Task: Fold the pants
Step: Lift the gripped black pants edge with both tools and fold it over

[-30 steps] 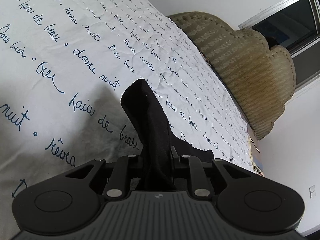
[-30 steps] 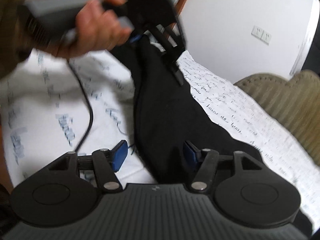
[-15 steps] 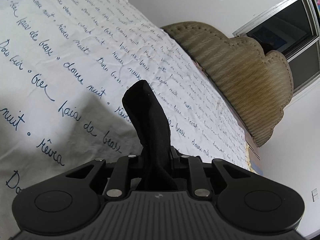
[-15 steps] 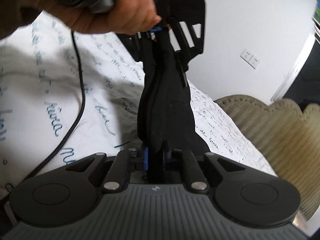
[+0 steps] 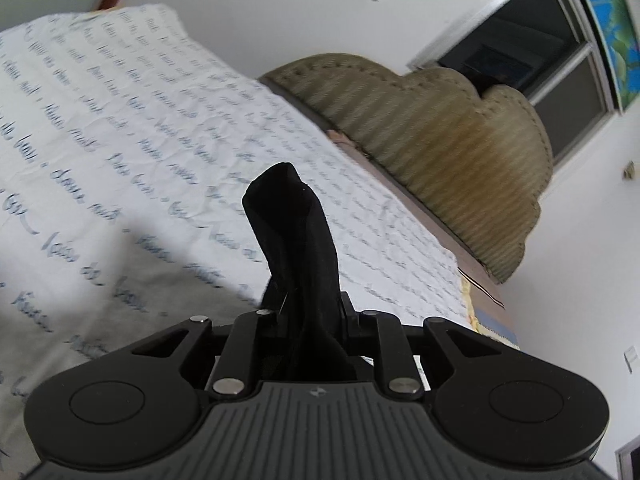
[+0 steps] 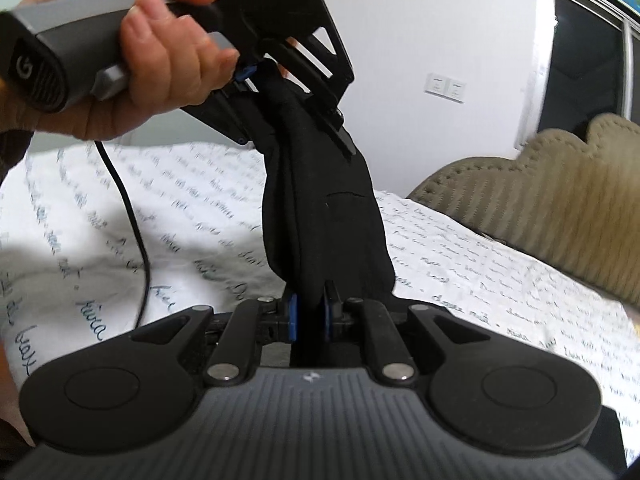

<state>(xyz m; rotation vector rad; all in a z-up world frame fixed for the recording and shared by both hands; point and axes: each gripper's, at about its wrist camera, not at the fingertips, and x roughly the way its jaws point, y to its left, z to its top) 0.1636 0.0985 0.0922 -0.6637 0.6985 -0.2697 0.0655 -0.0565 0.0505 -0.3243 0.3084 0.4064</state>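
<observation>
The black pants (image 6: 324, 216) hang stretched in the air between both grippers, above the bed. My right gripper (image 6: 309, 312) is shut on the lower bunch of the cloth, and its blue pads (image 6: 293, 316) press on it from both sides. In the right wrist view a hand holds my left gripper (image 6: 276, 80) higher up, clamped on the upper end of the pants. Seen from the left wrist, a bunched tongue of the black pants (image 5: 292, 236) sticks out past the closed left gripper (image 5: 306, 312).
The bed's white sheet (image 5: 120, 128) with blue handwriting print lies below. An olive padded headboard (image 5: 440, 128) stands at the far side by a dark window (image 5: 520, 60). A black cable (image 6: 136, 224) hangs from the left gripper's handle.
My right gripper went from open around the pants to shut on them. Both grippers rose and the cloth lifted off the sheet. The left gripper kept its hold.
</observation>
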